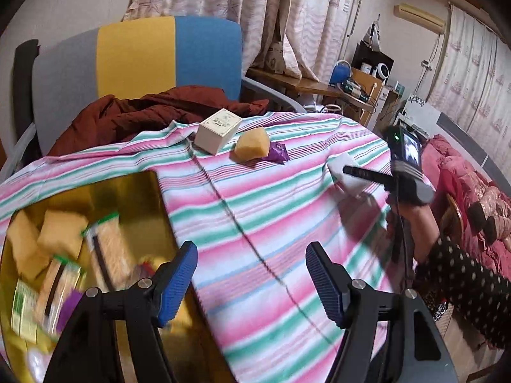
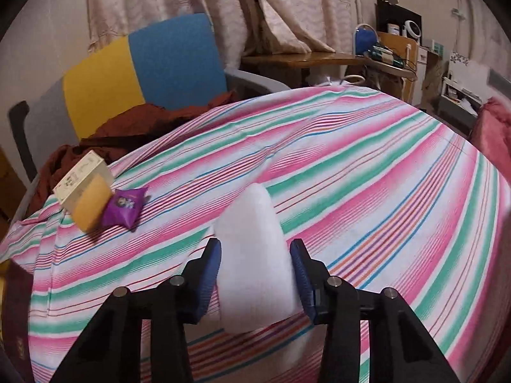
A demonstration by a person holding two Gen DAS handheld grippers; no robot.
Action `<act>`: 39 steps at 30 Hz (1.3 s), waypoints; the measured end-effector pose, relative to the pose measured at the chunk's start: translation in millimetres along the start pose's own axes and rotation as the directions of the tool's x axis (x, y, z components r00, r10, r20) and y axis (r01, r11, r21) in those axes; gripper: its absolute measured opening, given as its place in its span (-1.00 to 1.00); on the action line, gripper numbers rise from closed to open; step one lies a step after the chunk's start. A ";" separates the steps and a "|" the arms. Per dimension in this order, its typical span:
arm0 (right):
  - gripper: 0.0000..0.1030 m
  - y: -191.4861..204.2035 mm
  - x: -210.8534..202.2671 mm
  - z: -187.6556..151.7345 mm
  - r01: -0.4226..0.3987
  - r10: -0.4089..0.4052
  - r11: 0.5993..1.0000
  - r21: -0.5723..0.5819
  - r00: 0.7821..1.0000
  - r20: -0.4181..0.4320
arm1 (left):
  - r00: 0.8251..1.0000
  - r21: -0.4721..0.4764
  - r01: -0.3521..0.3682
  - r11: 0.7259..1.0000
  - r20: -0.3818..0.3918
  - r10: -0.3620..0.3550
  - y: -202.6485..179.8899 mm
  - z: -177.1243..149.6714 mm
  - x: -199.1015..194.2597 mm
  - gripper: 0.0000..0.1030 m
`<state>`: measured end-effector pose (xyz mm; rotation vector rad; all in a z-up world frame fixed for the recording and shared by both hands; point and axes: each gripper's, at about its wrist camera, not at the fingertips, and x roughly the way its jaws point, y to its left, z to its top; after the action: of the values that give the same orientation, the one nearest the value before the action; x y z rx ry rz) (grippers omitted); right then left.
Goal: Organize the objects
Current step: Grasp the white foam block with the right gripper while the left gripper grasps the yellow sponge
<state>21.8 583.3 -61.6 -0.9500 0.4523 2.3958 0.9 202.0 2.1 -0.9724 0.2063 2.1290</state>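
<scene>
Striped cloth in pink, green and white covers the tabletop (image 2: pixel 367 166), and at lower centre of the right wrist view a white foam block (image 2: pixel 255 255) sits between the blue pads of the right tongs (image 2: pixel 257 274), which are clamped on its sides. It looks light and soft, likely to dent or spring under pressure, so a gentle hold across its broad middle seems wisest; its matte surface should not slip much. In the left wrist view the same block (image 1: pixel 346 175) appears at right, held above the cloth by the right tongs (image 1: pixel 354 172), with the person's spotted sleeve angling in from the lower right. The left tongs (image 1: pixel 252 282) hang apart and empty at the bottom of that frame, over the edge of a gold tin (image 1: pixel 140 191) holding wrapped snacks. Farther back, at centre, lie a cream box (image 1: pixel 218 131), a yellow sponge-like piece (image 1: pixel 252 148) and a purple packet (image 1: pixel 277 153), near one another. Beyond them stands a chair (image 1: pixel 169 54) with a brown garment (image 1: pixel 143 111) heaped on it.
</scene>
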 end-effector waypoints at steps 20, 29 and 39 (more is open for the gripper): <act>0.12 6.1 24.1 -3.4 0.057 -0.070 0.986 -0.159 0.994 -0.078 | 0.981 -0.070 -0.023 0.997 -0.192 0.009 6.3 77.5 137.7 0.39; 0.11 -1.1 24.7 -5.9 0.048 -0.053 0.990 -0.135 0.998 -0.039 | 0.979 -0.094 0.023 0.995 -0.200 -0.041 1.6 119.5 209.3 0.39; 0.12 4.4 26.9 -9.2 0.062 -0.065 0.987 -0.145 0.998 -0.014 | 0.969 -0.230 0.125 0.965 -0.180 -0.169 14.0 133.3 252.1 0.19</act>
<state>7.6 584.6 -86.6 -1.0350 0.2535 2.3889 -189.3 396.6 -84.1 -1.2892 -0.0040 1.9458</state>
